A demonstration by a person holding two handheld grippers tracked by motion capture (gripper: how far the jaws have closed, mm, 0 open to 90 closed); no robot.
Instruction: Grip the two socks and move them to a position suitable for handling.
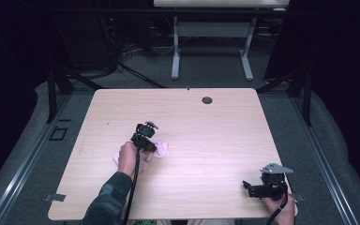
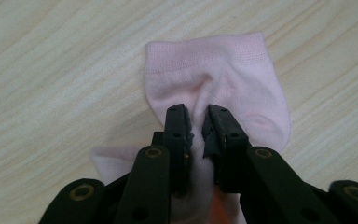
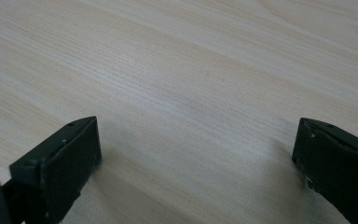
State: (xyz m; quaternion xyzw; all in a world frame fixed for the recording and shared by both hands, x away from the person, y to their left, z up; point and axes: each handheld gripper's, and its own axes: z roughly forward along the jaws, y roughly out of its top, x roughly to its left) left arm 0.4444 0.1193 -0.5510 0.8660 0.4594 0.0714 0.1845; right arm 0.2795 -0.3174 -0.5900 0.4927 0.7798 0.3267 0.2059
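1. Near the middle-left of the desk (image 1: 225, 136), pink ankle sock (image 2: 223, 84) lying flat, cuff away from the left gripper (image 2: 196, 116).
2. Step judged: grasp made, lift not yet begun.
3. Left gripper clamped on a pinched fold of sock fabric, jaws nearly together.
4. Right gripper (image 3: 196, 154) spread wide over bare wood at the near right corner, holding nothing.
5. Next move likely calls for a straight lift, keeping the pinch firm.

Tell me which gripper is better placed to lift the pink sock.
Left. The left gripper is already pinched on a fold of the pink sock. The right gripper sits open near the table's front right corner, far from it.
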